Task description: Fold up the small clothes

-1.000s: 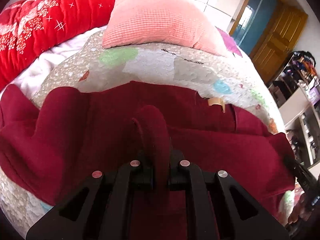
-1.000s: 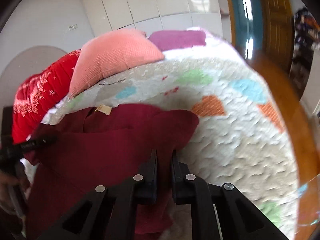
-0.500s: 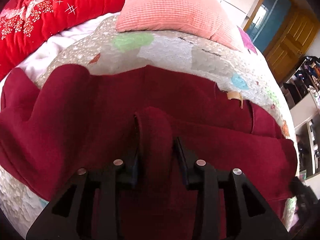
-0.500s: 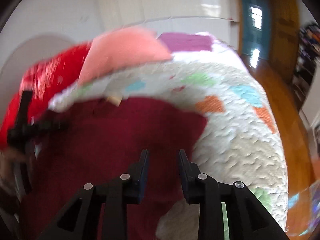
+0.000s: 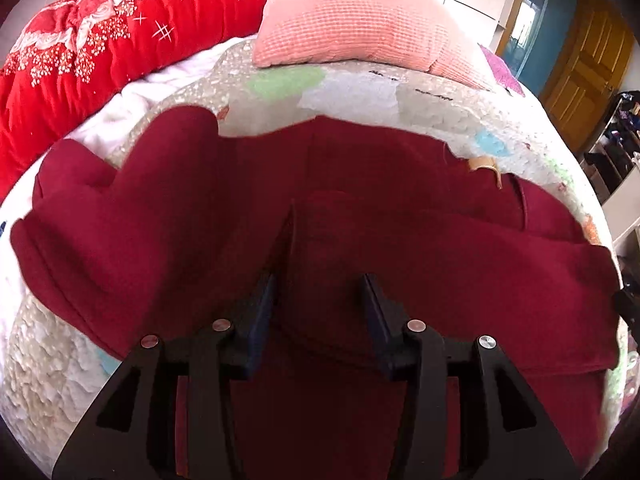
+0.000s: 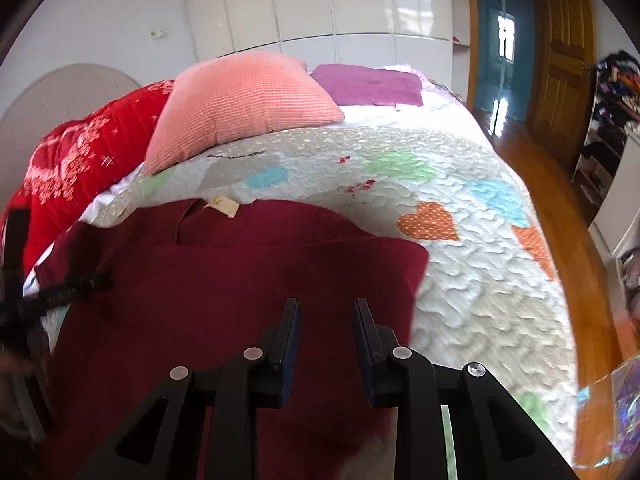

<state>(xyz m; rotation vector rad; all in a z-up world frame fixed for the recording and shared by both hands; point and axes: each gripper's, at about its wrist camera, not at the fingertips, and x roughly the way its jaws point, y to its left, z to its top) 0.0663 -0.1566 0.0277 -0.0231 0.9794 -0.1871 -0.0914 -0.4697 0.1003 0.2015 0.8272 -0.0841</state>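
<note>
A dark red garment (image 5: 360, 216) lies on the quilted bed, its lower part folded up over the rest; a tan neck label (image 5: 482, 164) shows at its far edge. My left gripper (image 5: 320, 300) is open just above the folded layer, with a fold of red cloth lying loose between the fingers. In the right wrist view the same garment (image 6: 224, 280) fills the lower left, label (image 6: 224, 205) at its top. My right gripper (image 6: 325, 322) is open and empty over the garment's right part, near its right edge. The left gripper shows as a dark blur at the left edge (image 6: 24, 304).
The patchwork quilt (image 6: 460, 280) covers the bed. A pink pillow (image 6: 240, 100), a red quilt roll (image 6: 72, 160) and a purple cloth (image 6: 372, 84) lie at the far end. Wooden floor (image 6: 568, 220), a wooden door and cluttered shelves are to the right.
Both grippers have opened and let go of the red garment. The folded layer now lies flat on the garment. Both grippers have lifted back a little.
</note>
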